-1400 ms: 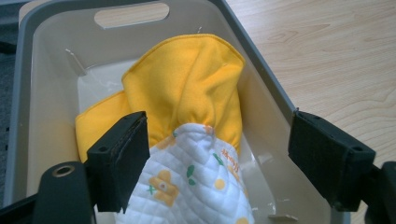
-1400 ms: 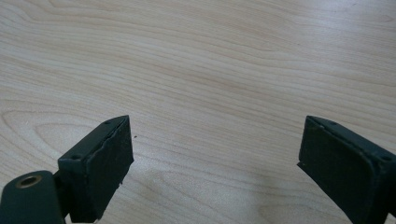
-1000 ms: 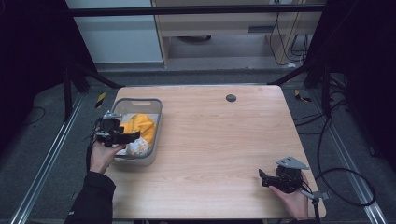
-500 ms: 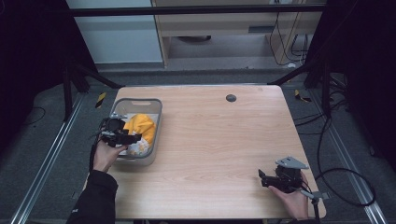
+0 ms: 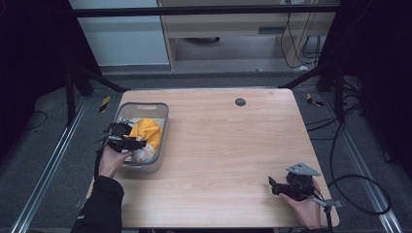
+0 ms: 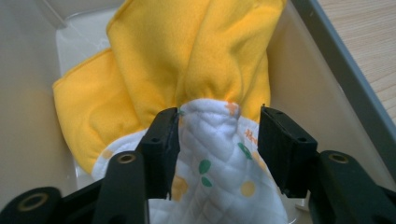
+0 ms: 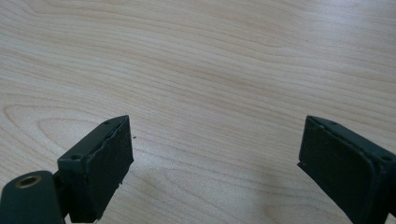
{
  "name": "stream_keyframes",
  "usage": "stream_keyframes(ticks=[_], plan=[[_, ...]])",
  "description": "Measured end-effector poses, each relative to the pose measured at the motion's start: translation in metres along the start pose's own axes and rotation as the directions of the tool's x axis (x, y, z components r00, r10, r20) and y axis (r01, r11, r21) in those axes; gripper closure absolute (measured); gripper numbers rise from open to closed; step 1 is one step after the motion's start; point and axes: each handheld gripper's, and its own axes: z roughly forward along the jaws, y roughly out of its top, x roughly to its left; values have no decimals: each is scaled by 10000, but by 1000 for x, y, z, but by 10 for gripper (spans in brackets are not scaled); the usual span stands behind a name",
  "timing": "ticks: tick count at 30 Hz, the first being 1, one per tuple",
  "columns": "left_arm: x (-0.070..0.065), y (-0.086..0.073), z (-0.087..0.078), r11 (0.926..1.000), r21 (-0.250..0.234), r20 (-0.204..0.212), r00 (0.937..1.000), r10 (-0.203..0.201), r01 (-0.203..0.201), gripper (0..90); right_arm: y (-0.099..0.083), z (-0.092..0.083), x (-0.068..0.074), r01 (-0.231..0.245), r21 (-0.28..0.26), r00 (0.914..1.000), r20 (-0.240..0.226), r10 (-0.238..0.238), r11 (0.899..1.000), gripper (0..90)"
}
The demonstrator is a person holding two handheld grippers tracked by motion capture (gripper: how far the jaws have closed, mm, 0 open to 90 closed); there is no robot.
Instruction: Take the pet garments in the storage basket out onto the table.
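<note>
Worktop of pale wood seen from the high view, with a grey bin [image 5: 163, 127] standing near its left edge. Inside the bin a yellow cloth [image 5: 146, 130] is lying bunched, with a white quilted cloth [image 5: 142, 154] at its near end. I am holding the left gripper [image 5: 130, 142] over the bin's near left corner, a little nearer to me than a second ago. My right gripper [image 5: 276, 186] is resting at the near right of the worktop, exactly where it was.

Left gripper view: the jaws have just been closing and are now standing on either side of the white quilted cloth [image 6: 215, 168], which is printed with green, orange and yellow spots. The left pad is touching the fabric; the right one is showing a sliver of gap, so I am judging the pinch not yet made. The yellow cloth [image 6: 187, 60] is rising behind it. The grasp looks nearly ready for lifting.

Right gripper view: the jaws are standing wide open over bare wood, holding nothing.
</note>
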Motion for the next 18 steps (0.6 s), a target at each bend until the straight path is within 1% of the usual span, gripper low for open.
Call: stream_keyframes(ticks=[5, 8, 10, 15, 16, 18], plan=[[2, -3, 6, 9995, 301, 103, 9998, -140, 137, 576, 0, 1, 0, 48, 54, 10000, -33, -48, 10000, 98], [3, -3, 7, 9992, 346, 131, 9997, -226, 221, 614, 0, 0, 1, -4, 81, 10000, -62, 4, 10000, 98], [3, -3, 7, 9987, 416, 151, 9995, -284, 277, 630, 0, 1, 0, 65, 83, 10000, -46, -64, 9999, 98], [5, -3, 10, 9978, 593, 116, 9995, -293, 286, 713, 0, 1, 1, 16, 134, 10000, -80, -15, 9999, 98], [5, -3, 10, 9977, 610, 100, 9995, -286, 279, 743, 0, 1, 1, 43, 135, 10000, -83, -42, 9999, 98], [4, -3, 9, 9979, 598, 45, 9997, -247, 244, 752, 0, 1, 1, 43, 140, 10000, -84, -42, 9999, 98]])
